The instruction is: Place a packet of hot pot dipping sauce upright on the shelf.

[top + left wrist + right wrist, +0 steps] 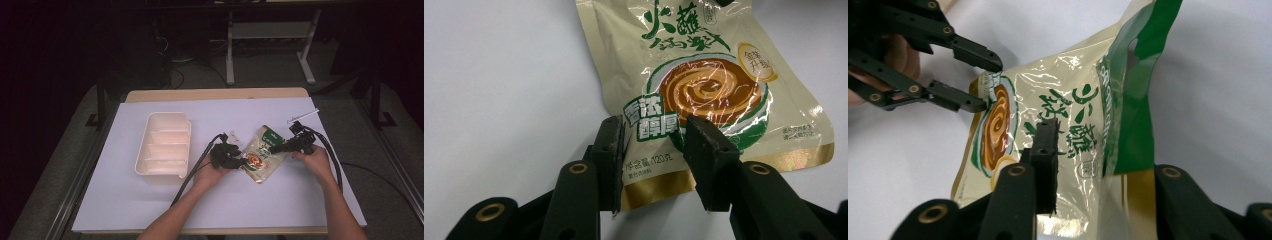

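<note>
A beige and green sauce packet (pixel 260 155) (pixel 704 75) (pixel 1068 100) lies on the white table cover, right of centre. My left gripper (pixel 243 161) (pixel 654 122) (pixel 988 84) is open, and its jaws straddle the packet's gold bottom edge without closing on it. At the green top end my right gripper (pixel 272 149) (pixel 1093 135) is shut on the packet. One of its jaws presses on the printed face; the other is hidden behind the foil. That end is creased and tilted up off the table.
A white tray with several compartments (pixel 142 150) stands left of the hands. A small clear scrap (pixel 235 137) lies just behind the left gripper. A thin metal strip (pixel 303 116) rests at the back right. Cables trail from both grippers toward the table's front.
</note>
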### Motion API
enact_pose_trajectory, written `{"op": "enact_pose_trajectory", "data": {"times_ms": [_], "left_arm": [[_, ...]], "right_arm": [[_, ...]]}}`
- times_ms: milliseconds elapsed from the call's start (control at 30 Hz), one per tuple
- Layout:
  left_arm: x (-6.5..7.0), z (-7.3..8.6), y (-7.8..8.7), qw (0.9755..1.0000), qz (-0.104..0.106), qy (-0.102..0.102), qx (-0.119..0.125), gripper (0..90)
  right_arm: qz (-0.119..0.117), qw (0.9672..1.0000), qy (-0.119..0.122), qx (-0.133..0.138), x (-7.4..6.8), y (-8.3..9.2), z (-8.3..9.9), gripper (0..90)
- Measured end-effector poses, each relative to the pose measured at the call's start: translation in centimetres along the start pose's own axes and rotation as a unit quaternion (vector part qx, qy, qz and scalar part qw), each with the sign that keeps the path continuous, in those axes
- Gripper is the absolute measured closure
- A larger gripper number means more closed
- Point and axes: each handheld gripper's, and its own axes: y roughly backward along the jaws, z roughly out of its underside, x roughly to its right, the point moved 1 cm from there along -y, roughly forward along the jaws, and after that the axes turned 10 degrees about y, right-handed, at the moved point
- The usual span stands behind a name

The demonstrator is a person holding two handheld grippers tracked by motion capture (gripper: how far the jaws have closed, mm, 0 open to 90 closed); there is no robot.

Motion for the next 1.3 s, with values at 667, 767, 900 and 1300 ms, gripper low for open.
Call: {"op": "enact_pose_trajectory", "data": {"times_ms": [667, 767, 900, 1300], "left_arm": [[0.0, 0.5, 2.4, 0.9990, 0.028, 0.011, 0.033, 56.0], [0.3, 0.8, 2.9, 0.9988, 0.030, 0.008, 0.037, 54.0], [0.9, 1.3, 3.6, 0.9983, 0.035, 0.003, 0.046, 50.5], [2.2, 3.0, 6.2, 0.9968, 0.047, -0.015, 0.063, 41.2]], "right_arm": [[0.026, 0.9985, 0.042, 0.024, -1.9, 2.0, -1.6, 88.7], [0.025, 0.9983, 0.048, 0.023, -2.7, 2.6, -2.4, 88.8], [0.028, 0.9968, 0.072, 0.018, -4.0, 3.1, -3.9, 88.9], [0.036, 0.9923, 0.118, 0.014, -6.2, 3.6, -6.6, 89.1]]}}
